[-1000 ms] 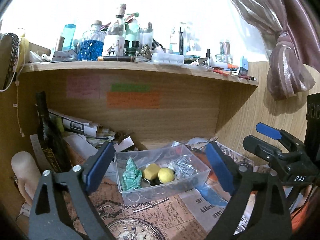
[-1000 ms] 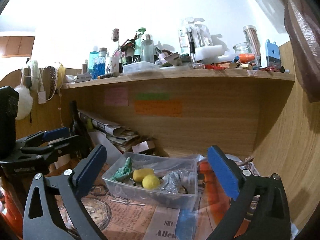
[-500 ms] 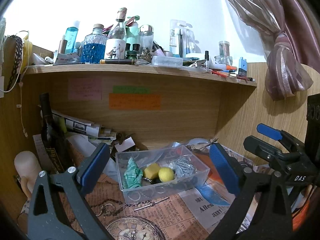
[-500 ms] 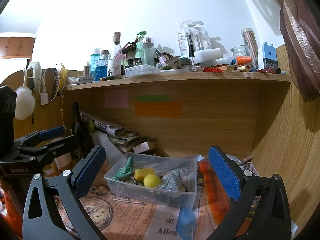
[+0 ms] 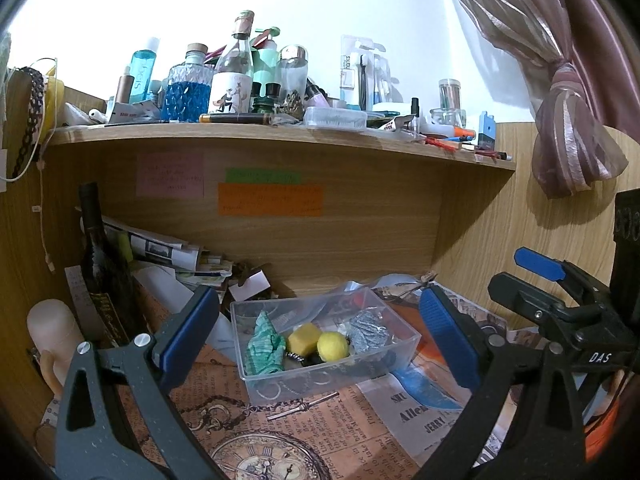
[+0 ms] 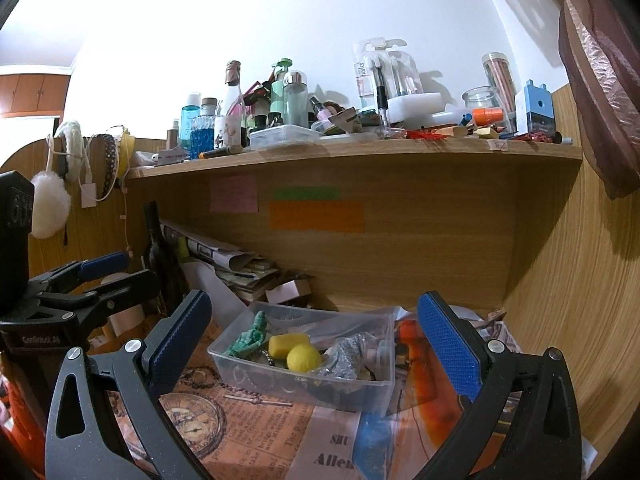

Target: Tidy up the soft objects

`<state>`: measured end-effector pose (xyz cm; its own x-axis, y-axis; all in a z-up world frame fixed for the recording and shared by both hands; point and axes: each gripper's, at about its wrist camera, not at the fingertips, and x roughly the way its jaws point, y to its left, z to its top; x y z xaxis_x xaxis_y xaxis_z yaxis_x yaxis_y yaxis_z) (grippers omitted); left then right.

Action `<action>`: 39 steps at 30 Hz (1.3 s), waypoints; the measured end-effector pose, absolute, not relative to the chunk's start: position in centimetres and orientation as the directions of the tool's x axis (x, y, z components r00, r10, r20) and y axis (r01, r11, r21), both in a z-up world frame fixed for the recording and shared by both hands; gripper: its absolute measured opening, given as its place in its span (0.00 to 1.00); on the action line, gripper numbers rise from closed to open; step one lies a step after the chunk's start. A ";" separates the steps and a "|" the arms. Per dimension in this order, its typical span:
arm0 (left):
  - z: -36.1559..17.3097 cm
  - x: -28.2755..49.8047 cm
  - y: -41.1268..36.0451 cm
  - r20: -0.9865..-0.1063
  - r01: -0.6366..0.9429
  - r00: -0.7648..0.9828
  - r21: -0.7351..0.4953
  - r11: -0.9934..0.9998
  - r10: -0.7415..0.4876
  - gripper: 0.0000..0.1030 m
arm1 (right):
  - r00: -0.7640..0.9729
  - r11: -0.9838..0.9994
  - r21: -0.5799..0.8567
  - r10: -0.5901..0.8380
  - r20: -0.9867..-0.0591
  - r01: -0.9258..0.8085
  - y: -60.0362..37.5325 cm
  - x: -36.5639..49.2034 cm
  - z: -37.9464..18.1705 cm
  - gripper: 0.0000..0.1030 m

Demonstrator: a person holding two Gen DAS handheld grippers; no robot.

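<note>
**A:** so what changed just now? the left gripper (image 5: 316, 334) has its jaws spread wide, they've just been opening that last bit; nothing between them, they only frame the clear tub (image 5: 325, 368) from a way back.

**B:** yeah, and the right gripper (image 6: 316, 344) is spread too, nothing pinched; compared with a second ago the scene looks basically the same, tub hasn't shifted. my guess is a drop-off just wrapped up, or it's the pause before the next grab.

**A:** where's the soft stuff then?

**B:** all in the tub on the worktop (image 5: 328, 432): green cloth (image 5: 262, 346), yellow sponge block (image 5: 304, 338), yellow ball (image 5: 332, 345), crinkly silver thing (image 5: 368, 330); looks mostly sorted to me.

**A:** any readable text?

**B:** the newspaper-print cover under the tub shows "Allen" and "JERRY"; "DAS" on the right gripper's body as the left camera sees it; the sticky notes (image 5: 270, 199) on the back panel are too blurry to read.
</note>
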<state>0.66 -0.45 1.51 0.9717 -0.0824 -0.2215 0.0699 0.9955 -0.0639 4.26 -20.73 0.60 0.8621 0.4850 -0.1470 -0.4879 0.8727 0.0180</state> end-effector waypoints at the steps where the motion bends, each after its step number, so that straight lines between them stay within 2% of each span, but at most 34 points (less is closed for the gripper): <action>1: 1.5 0.7 -0.5 -0.222 0.069 0.972 -0.063 0.996 -0.081 0.99 | 0.862 0.873 0.018 0.484 -0.147 -0.487 -20.7 4.3 0.6 1.00; 39: 1.0 1.2 -0.2 -0.238 0.086 0.966 -0.064 0.994 -0.099 1.00 | 0.861 0.874 0.030 0.484 -0.158 -0.485 -20.7 4.6 0.2 1.00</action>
